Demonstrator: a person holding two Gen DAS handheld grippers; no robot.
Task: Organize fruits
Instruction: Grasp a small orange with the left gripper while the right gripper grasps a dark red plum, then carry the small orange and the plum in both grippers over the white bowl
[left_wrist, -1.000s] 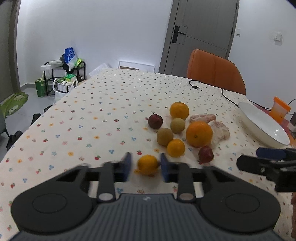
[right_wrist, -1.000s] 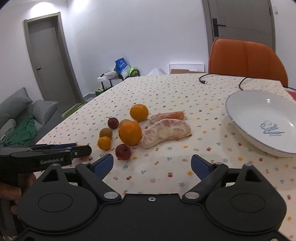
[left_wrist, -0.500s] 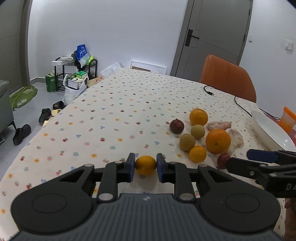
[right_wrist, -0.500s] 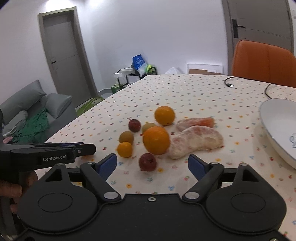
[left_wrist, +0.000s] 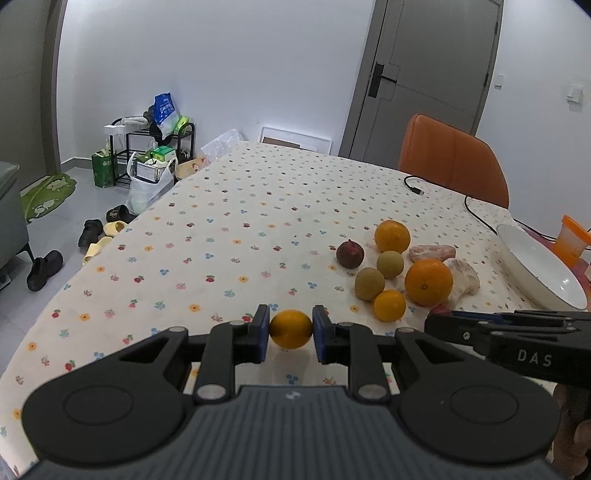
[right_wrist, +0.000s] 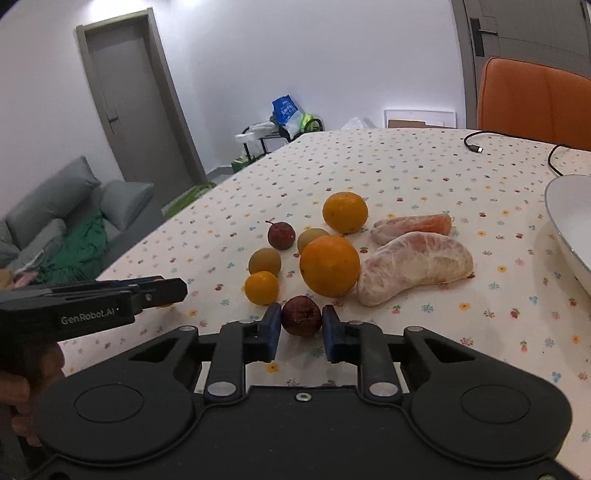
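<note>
My left gripper (left_wrist: 290, 330) is shut on a small yellow-orange citrus (left_wrist: 290, 329), held just above the flowered tablecloth (left_wrist: 229, 236), left of the fruit pile. My right gripper (right_wrist: 301, 326) is shut on a dark red fruit (right_wrist: 301, 320) at the near edge of the pile. Behind it lie a large orange (right_wrist: 329, 266), a second orange (right_wrist: 345, 212), a small tangerine (right_wrist: 261, 287), two green-brown fruits (right_wrist: 265, 261), another dark red fruit (right_wrist: 281, 235) and two peeled pomelo segments (right_wrist: 413, 266). A white plate (right_wrist: 569, 221) stands at the right.
A black cable (left_wrist: 436, 184) runs across the far right of the table, before an orange chair (left_wrist: 450, 158). An orange cup (left_wrist: 572, 240) stands behind the plate. The table's left edge (left_wrist: 110, 251) drops to the floor with shoes and bags.
My left gripper shut on the small citrus and drew it back from the pile. My right gripper went from wide open to shut on the near dark red fruit.
</note>
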